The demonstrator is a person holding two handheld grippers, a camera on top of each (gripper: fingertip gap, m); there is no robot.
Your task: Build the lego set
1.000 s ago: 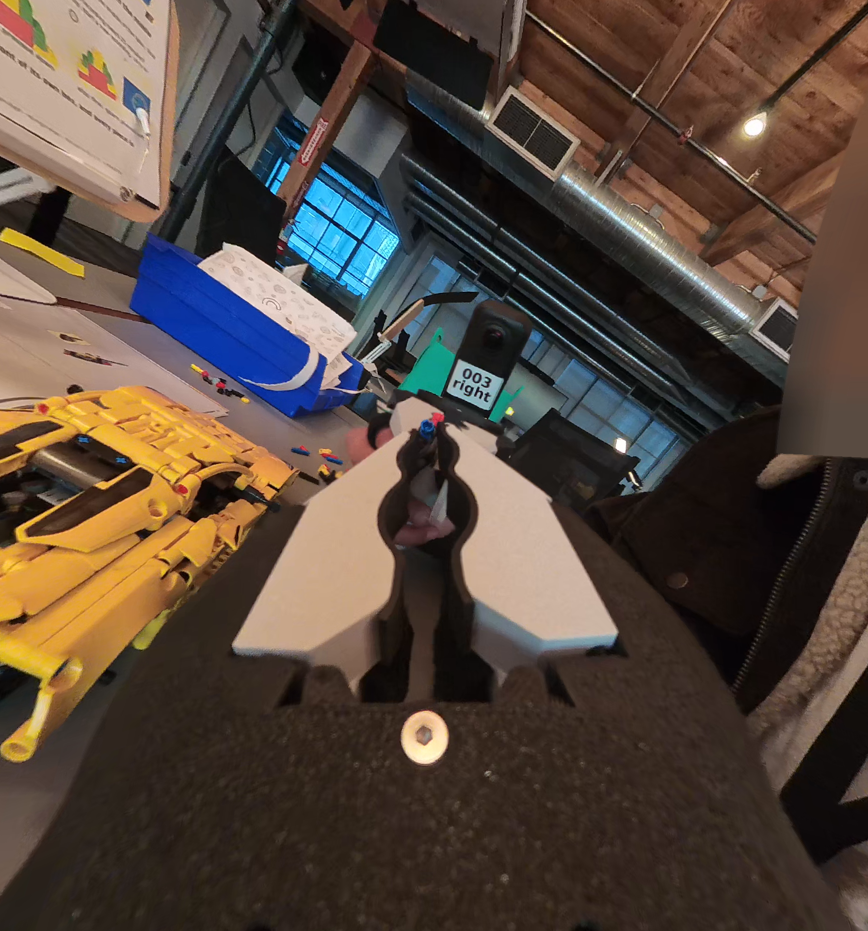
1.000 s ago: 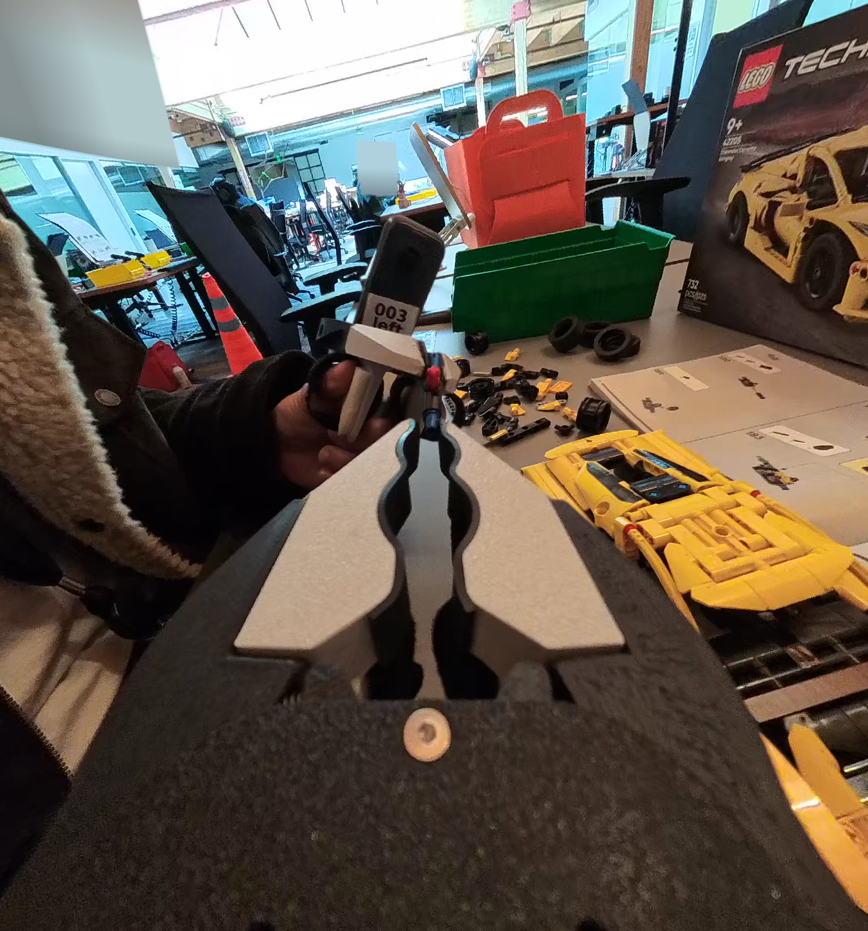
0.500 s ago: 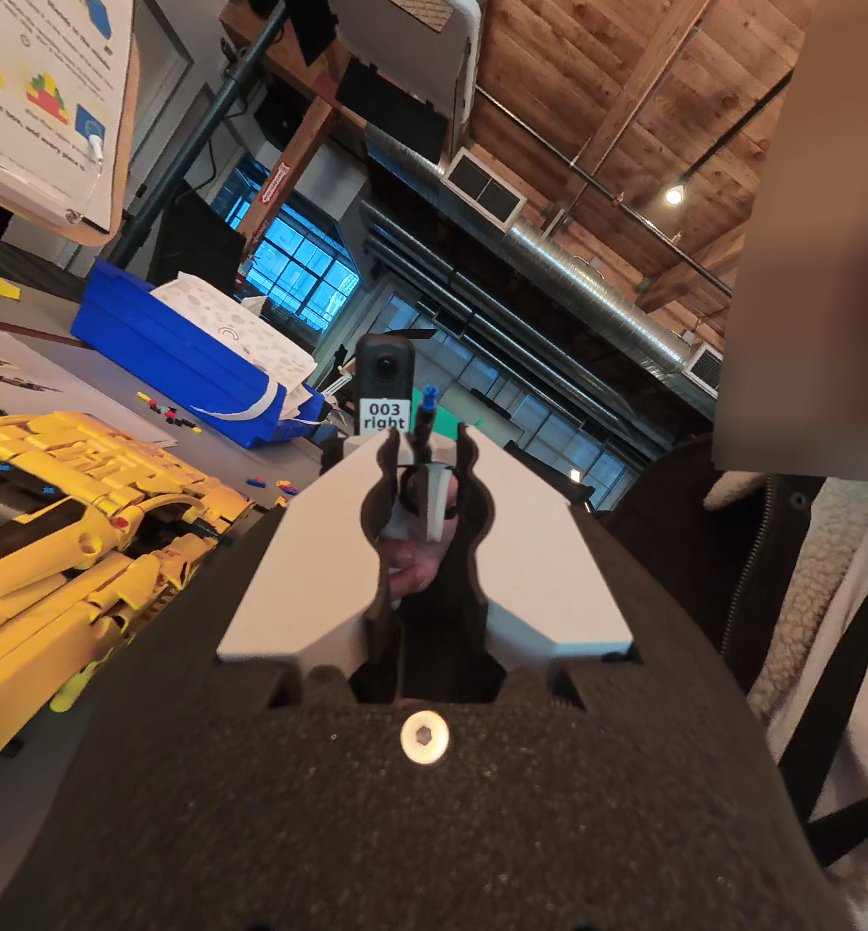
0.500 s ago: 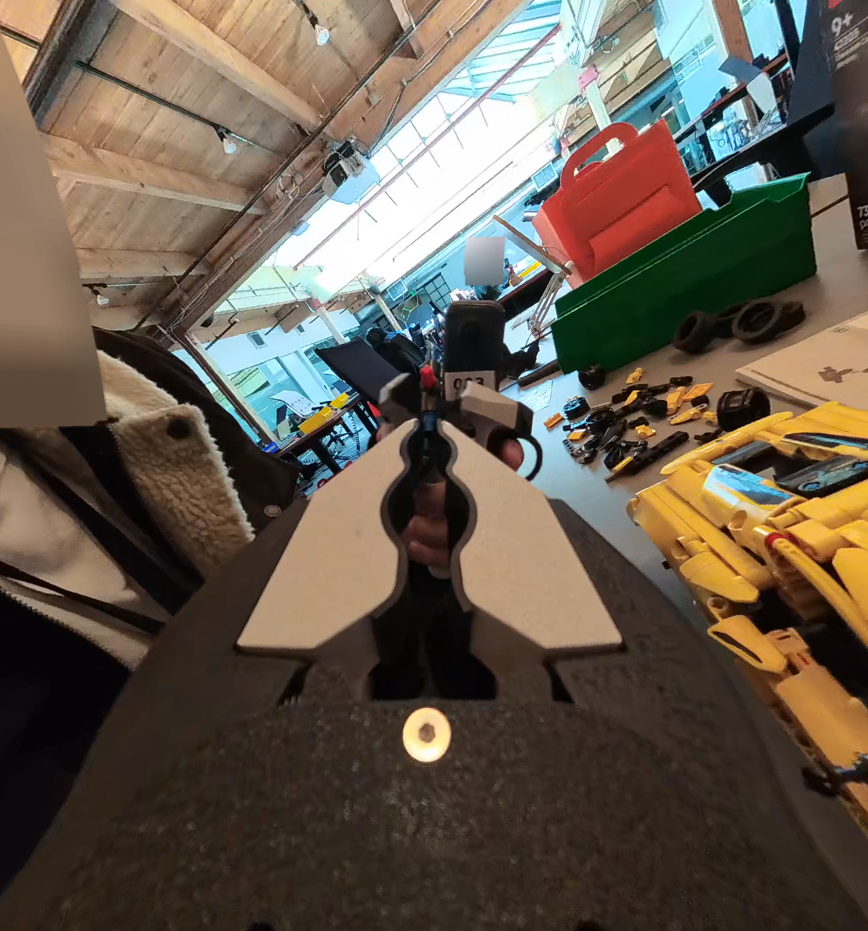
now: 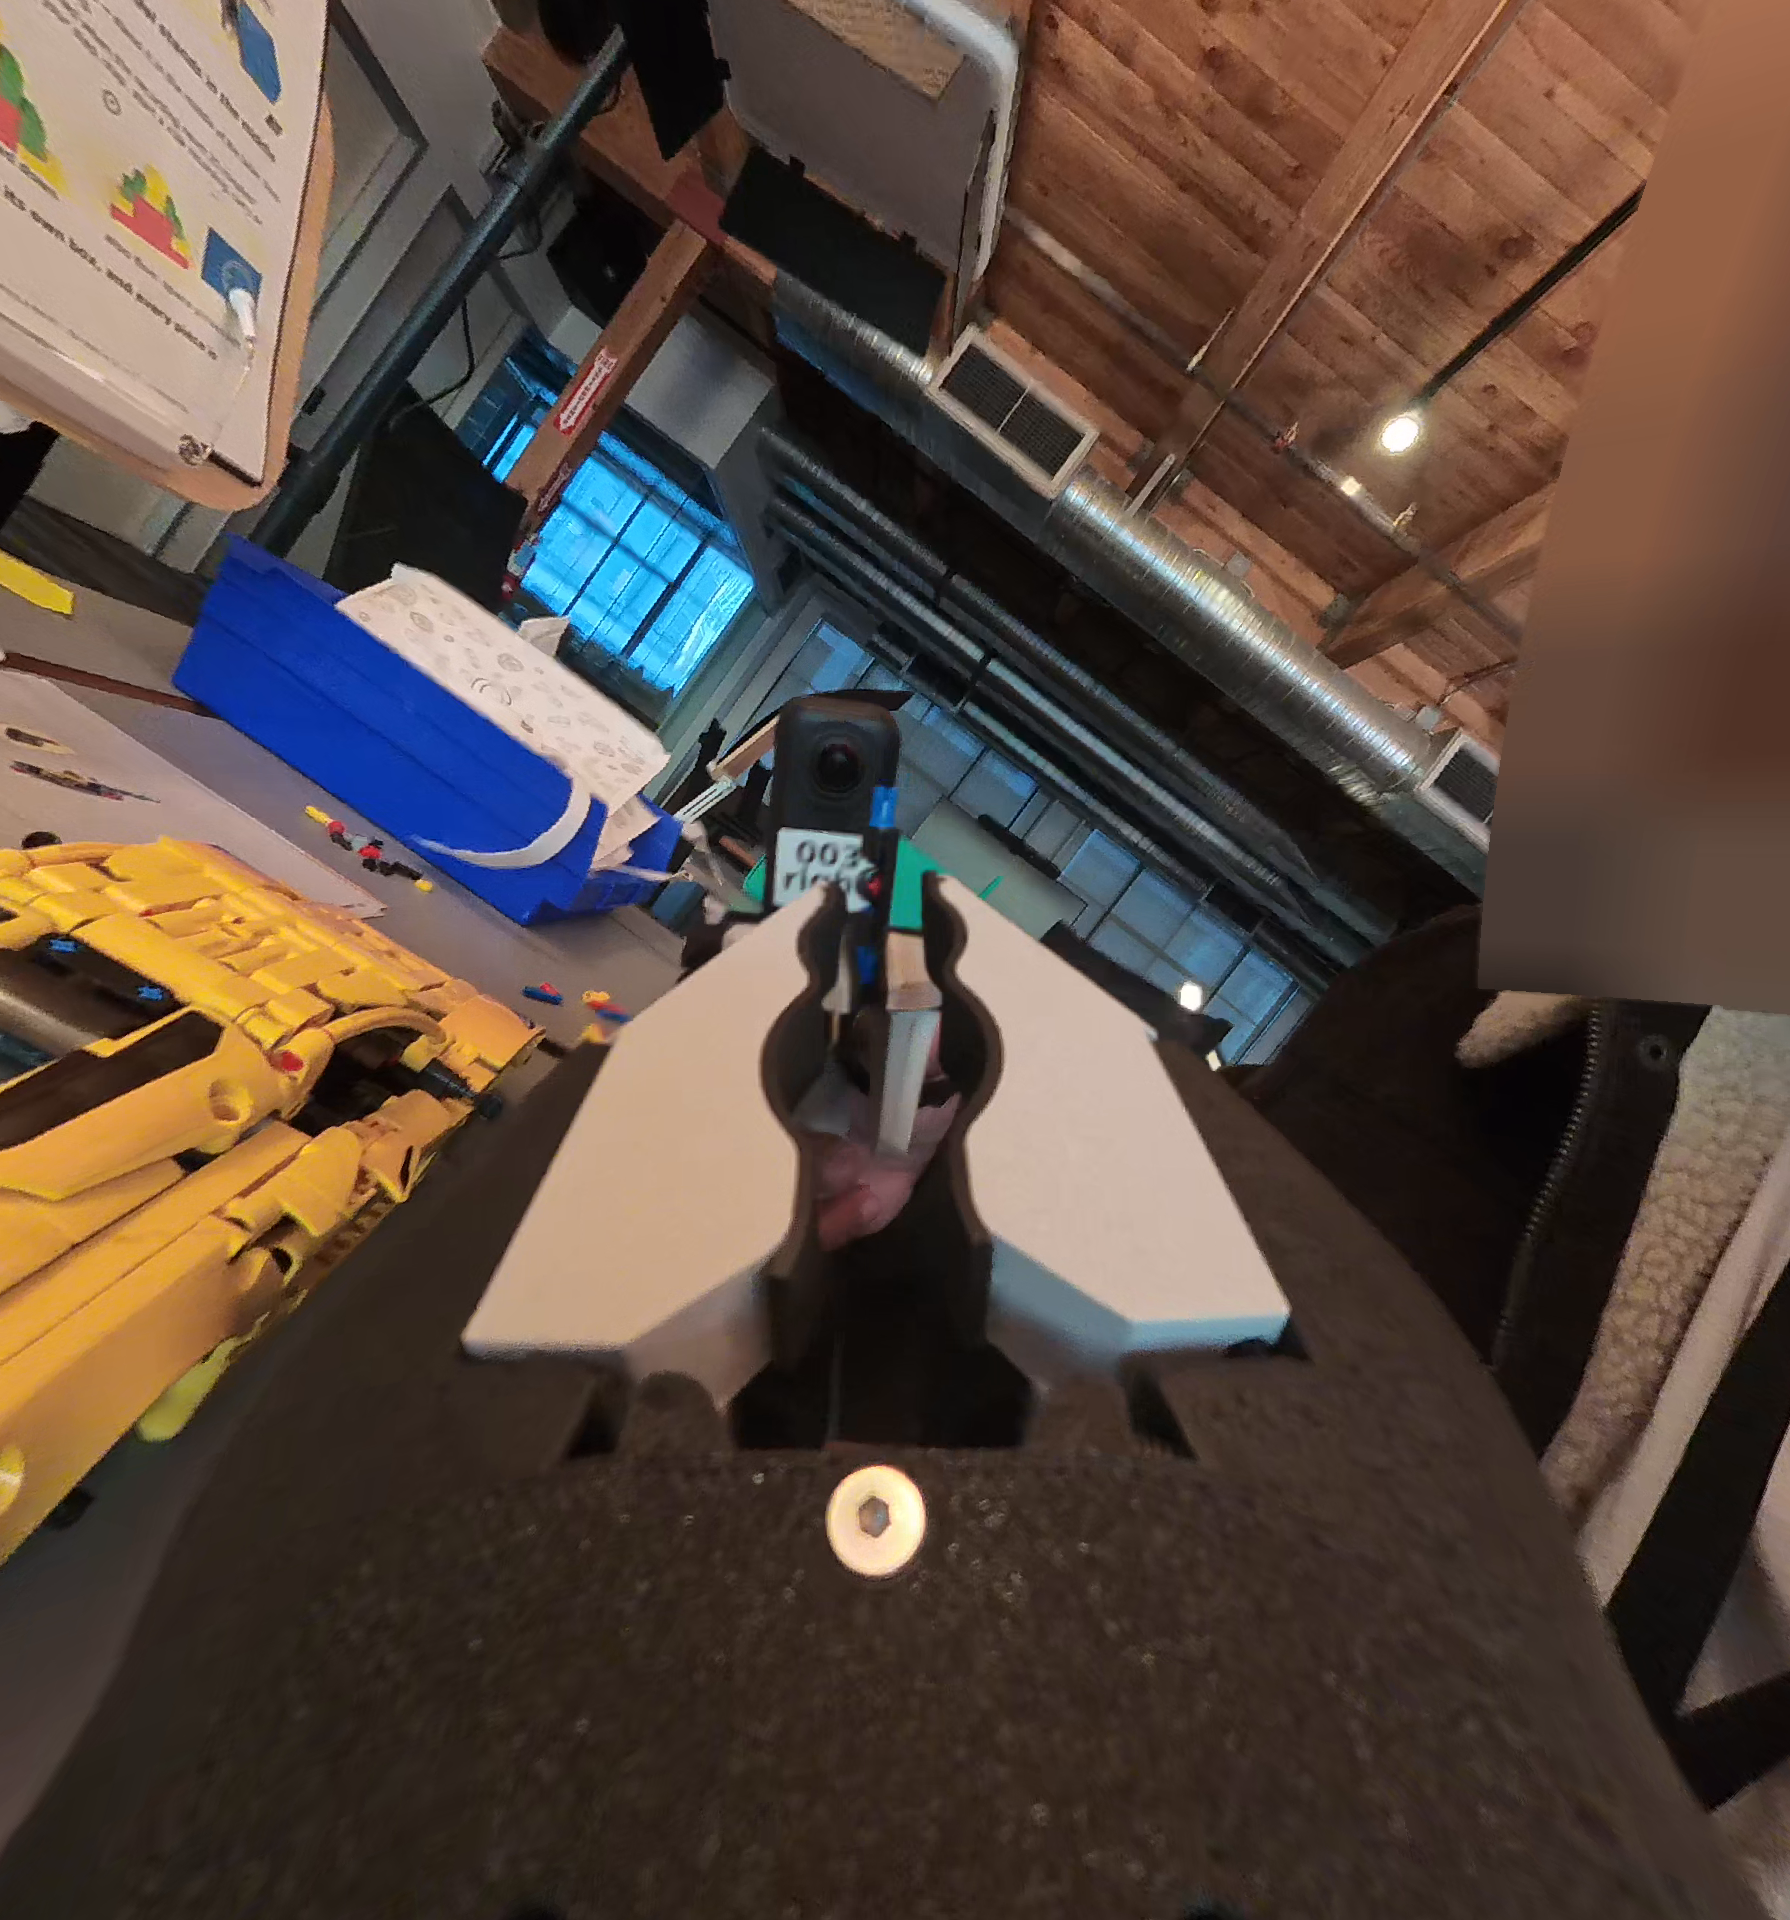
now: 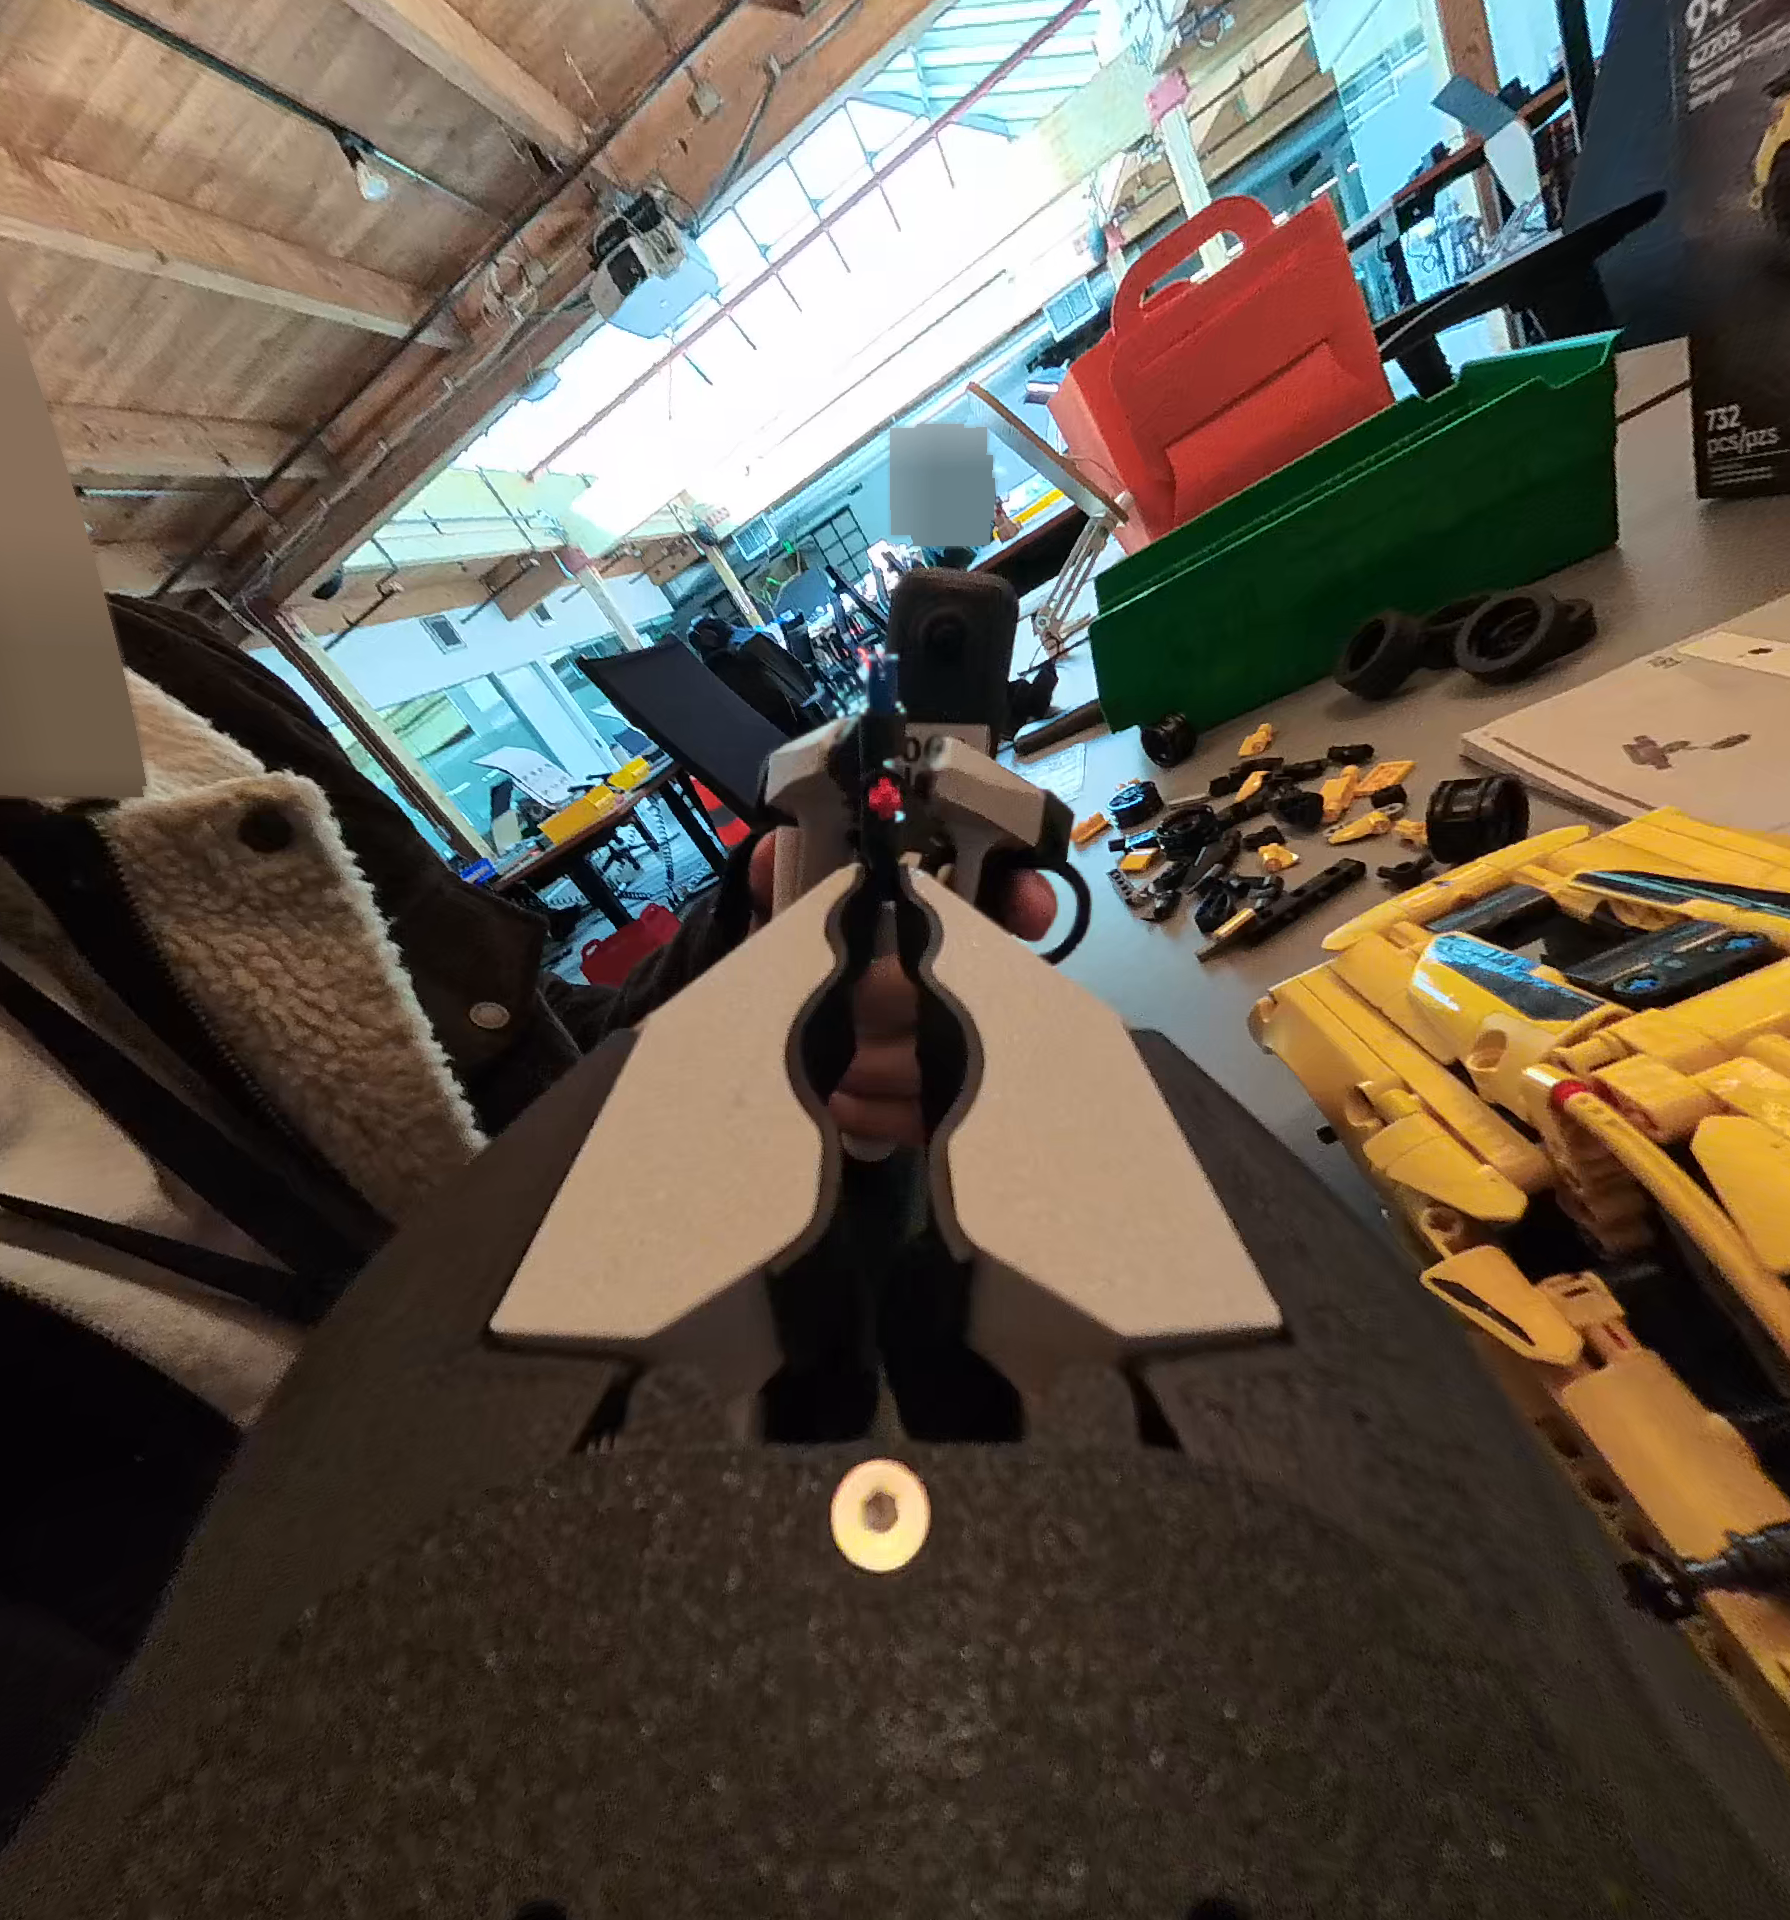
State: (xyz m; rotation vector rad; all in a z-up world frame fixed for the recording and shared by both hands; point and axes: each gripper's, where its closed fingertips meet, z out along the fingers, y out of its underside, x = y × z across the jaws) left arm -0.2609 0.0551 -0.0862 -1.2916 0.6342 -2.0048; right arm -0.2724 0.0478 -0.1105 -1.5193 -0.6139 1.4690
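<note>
A thin black lego piece with a red pin and a blue pin [image 6: 883, 800] stands upright between my two grippers, which face each other in the air. My right gripper [image 6: 884, 883] is shut on its lower end. My left gripper [image 5: 870, 899] is open a little, with a fingertip on either side of the piece [image 5: 878, 831]. It shows beyond the piece in the right wrist view [image 6: 896, 774]. The part-built yellow lego car [image 6: 1597, 1091] lies on the table, at the left in the left wrist view [image 5: 195, 1039].
Loose black and yellow parts [image 6: 1255, 821], black tyres [image 6: 1473, 634], a green bin [image 6: 1369, 540], a red bag [image 6: 1234, 332], a booklet [image 6: 1649, 727] and the set's box [image 6: 1774, 260] lie past the car. A blue bin [image 5: 382, 727] stands far left. A person's jacket [image 6: 278, 935] is close. Left and right tips are no more than a few centimetres apart.
One second ago both grippers pinched the piece. The left then opened wide and has now narrowed around it. The right keeps its hold. Both grippers have tilted upward.
</note>
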